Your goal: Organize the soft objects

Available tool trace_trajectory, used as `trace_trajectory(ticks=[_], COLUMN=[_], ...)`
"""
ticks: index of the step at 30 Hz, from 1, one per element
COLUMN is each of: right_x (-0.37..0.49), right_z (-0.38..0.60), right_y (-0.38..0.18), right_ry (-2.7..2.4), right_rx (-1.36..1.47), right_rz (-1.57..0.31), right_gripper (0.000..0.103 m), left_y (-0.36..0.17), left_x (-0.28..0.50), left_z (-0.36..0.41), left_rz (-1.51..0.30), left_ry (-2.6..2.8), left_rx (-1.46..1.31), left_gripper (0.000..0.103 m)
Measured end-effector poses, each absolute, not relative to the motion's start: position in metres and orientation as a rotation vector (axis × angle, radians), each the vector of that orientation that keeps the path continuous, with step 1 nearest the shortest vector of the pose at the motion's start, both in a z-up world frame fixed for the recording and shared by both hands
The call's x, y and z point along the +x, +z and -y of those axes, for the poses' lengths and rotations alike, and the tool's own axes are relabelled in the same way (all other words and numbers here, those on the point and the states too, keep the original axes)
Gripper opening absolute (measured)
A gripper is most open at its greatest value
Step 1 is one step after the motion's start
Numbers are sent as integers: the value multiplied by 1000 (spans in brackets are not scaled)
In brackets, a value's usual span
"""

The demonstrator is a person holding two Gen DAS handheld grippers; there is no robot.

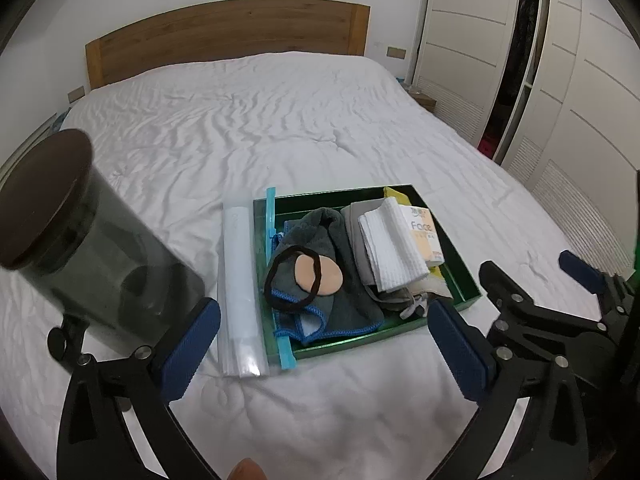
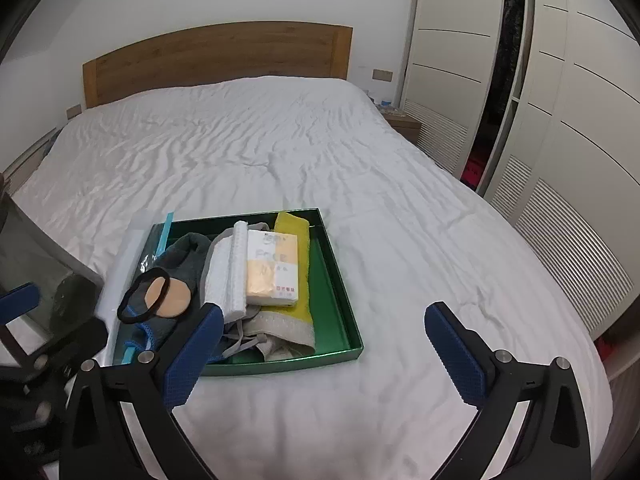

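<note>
Nearby, dark jar (image 1: pixel 80 240) and zip bag (image 1: pixel 240 292) left of green tray (image 1: pixel 464 280).

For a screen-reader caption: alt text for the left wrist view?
A green tray of soft items sits on a white bed, framed by the open left gripper. A zip bag and dark jar lie to its left.

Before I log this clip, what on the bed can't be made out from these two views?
- Dark jar: contents murky through tinted glass in the left wrist view; cut by the frame edge in the right wrist view.
- Tissue pack: small print unreadable in both views.
- Grey cloth: mostly buried under the white towel and yellow cloth.
- Zip bag: whether it holds anything is unclear through the plastic.
- Green tray: floor largely covered.
</note>
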State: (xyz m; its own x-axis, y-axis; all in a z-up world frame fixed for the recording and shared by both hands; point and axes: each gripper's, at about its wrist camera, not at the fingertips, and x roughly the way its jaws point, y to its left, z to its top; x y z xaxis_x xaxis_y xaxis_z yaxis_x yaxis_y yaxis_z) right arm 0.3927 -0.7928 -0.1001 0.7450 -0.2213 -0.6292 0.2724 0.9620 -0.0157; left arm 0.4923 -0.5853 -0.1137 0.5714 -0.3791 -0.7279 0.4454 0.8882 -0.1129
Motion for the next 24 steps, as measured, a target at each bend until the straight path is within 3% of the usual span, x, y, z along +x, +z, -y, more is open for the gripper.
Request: trace_trajectory(ticks=[24], right_x=[264], right_z=[697], right_y=[-112], right_ry=[-311], right_rx=[118], right_rz=[-574], right_gripper=[103], left_y=[-114], left_x=[399], left_z=[447], left_rz=[-814], left_ry=[-550], left_rx=[-1], left_gripper=[102])
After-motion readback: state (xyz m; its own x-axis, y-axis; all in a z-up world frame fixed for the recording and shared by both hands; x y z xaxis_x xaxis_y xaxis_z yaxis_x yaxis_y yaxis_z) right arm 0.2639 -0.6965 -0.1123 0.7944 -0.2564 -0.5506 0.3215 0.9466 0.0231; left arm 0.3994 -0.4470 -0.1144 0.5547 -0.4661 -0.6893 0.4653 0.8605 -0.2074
